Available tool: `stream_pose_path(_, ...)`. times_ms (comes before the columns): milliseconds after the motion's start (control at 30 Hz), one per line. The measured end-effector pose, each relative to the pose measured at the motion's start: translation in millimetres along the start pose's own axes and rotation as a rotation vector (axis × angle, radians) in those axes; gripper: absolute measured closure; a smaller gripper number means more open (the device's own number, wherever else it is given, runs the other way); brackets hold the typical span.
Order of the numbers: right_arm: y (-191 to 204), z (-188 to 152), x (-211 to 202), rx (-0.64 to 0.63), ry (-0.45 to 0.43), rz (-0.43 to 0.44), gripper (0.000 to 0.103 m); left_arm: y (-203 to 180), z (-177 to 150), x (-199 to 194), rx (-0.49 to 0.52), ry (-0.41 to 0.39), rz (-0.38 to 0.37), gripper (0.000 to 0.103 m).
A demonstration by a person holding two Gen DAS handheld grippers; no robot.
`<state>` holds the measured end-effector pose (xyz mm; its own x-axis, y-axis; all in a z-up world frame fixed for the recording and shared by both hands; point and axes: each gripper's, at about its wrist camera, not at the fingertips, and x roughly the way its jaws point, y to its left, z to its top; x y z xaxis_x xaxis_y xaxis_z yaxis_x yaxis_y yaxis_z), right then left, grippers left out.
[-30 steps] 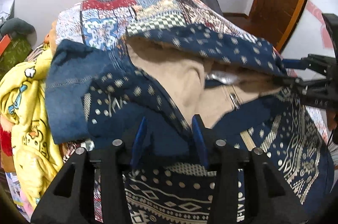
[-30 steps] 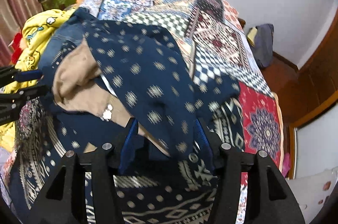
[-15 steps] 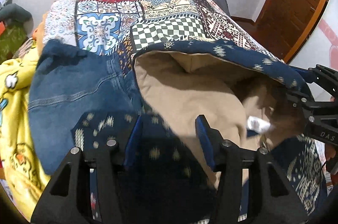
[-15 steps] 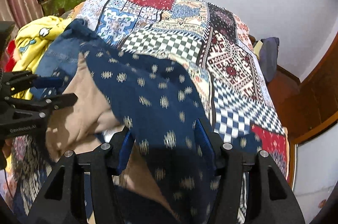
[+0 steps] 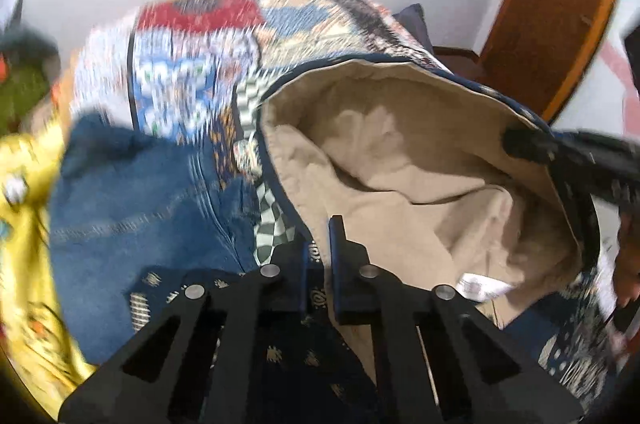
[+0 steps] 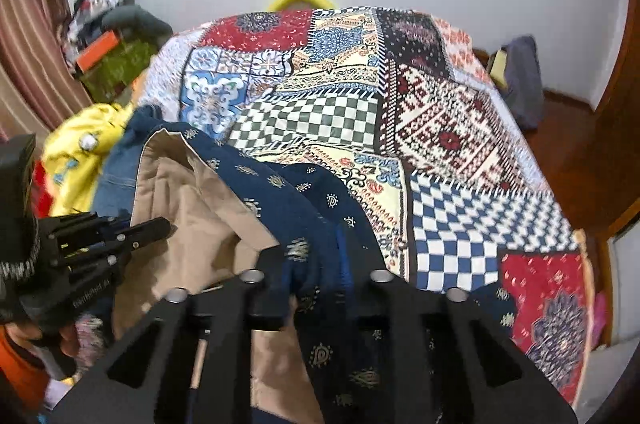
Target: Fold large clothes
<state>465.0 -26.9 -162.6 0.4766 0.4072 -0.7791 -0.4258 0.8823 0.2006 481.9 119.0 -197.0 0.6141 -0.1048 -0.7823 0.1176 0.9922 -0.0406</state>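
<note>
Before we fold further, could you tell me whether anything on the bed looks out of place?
Yes: the navy garment lies bunched with its tan lining exposed, partly over jeans, with a yellow cloth heaped beside.

We held our 2 black two-finger grippers angled downward. The left gripper (image 5: 320, 256) had its blue-padded jaws clamped on a fold of navy patterned cloth (image 5: 316, 348). The right gripper's (image 6: 316, 264) jaws were closing, the same cloth bunched and pinched between them.
</note>
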Motion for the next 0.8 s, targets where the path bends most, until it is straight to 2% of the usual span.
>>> stream_pose_path(200, -5, -10, -40, 0.01, -0.027, 0.02, 0.092, -50, -3, -71, 0.163, -0.115, -0.028, 0.096)
stream_pose_path(333, -7, -27, -73, -0.01, -0.032, 0.033, 0.093, -74, -14, -110, 0.199, -0.141, -0.08, 0.096)
stream_pose_path(433, -3, -50, -100, -0.026, -0.013, 0.045, 0.093, -86, -28, -127, 0.223, -0.147, -0.079, 0.096)
stream_pose_path(500, 0, -64, -113, -0.038, 0.005, 0.059, 0.093, -91, -40, -135, 0.226, -0.129, -0.096, 0.096)
stream_pose_path(600, 4, -86, -123, -0.056, 0.051, 0.07, 0.092, -89, -63, -136, 0.206, -0.056, -0.12, 0.096)
stream_pose_path(800, 5, -128, -126, -0.052, 0.109, 0.083, 0.092, -83, -110, -135, 0.153, 0.037, -0.138, 0.096)
